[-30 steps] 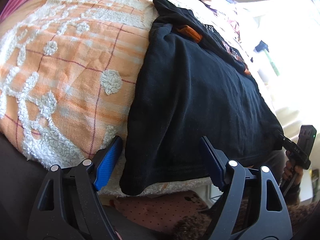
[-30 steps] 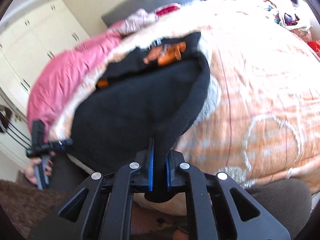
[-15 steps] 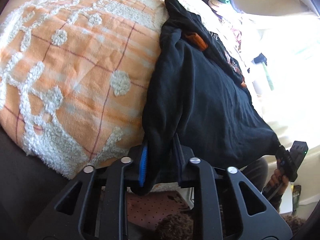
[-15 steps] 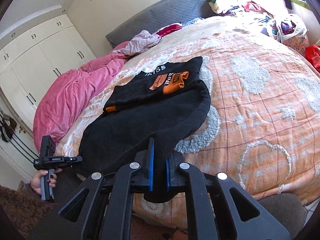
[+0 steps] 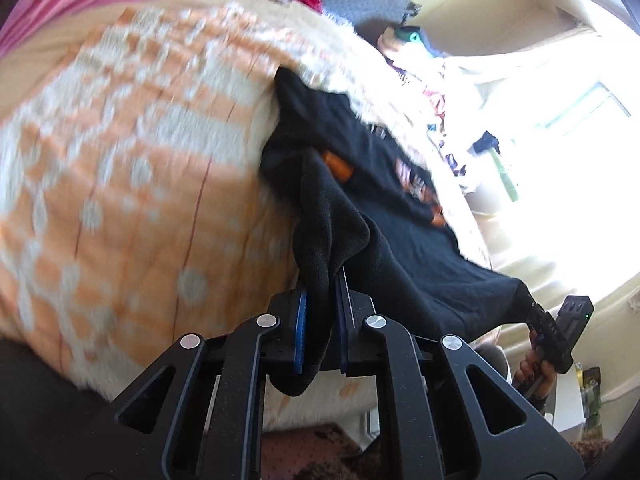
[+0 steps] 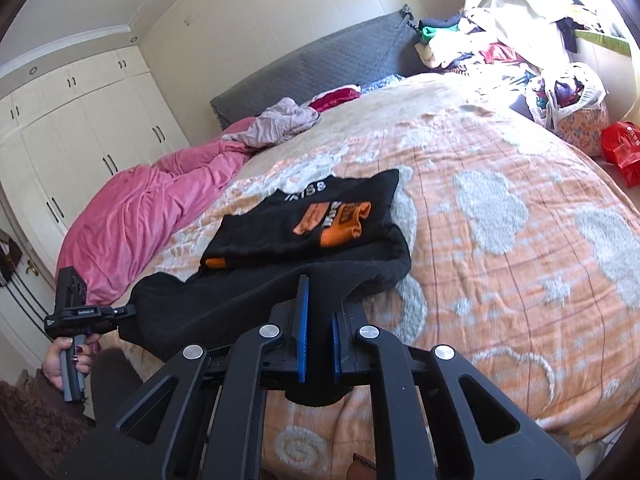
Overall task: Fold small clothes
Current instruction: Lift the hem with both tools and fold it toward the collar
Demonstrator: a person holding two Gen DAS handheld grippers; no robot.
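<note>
Left wrist view: my left gripper (image 5: 320,320) has its jaws clamped on a bunched corner of the black garment (image 5: 404,236), the cloth pinched between the blue pads and hanging out below them. From there the garment runs toward two o'clock across the orange-and-white bedspread (image 5: 132,184), its orange print showing near the far end. At four o'clock my right gripper (image 5: 560,332) grips the garment's other near corner, so the hem sags between the two.

In the right wrist view, my right gripper (image 6: 318,332) has its jaws closed on a thick fold of the same black garment (image 6: 256,304). The near half is lifted off the bed; the far half lies flat on the bedspread (image 6: 500,264) at twelve o'clock, print side up. My left gripper (image 6: 88,316) holds the opposite corner at nine o'clock. A pink duvet (image 6: 136,216) lies at ten o'clock.
</note>
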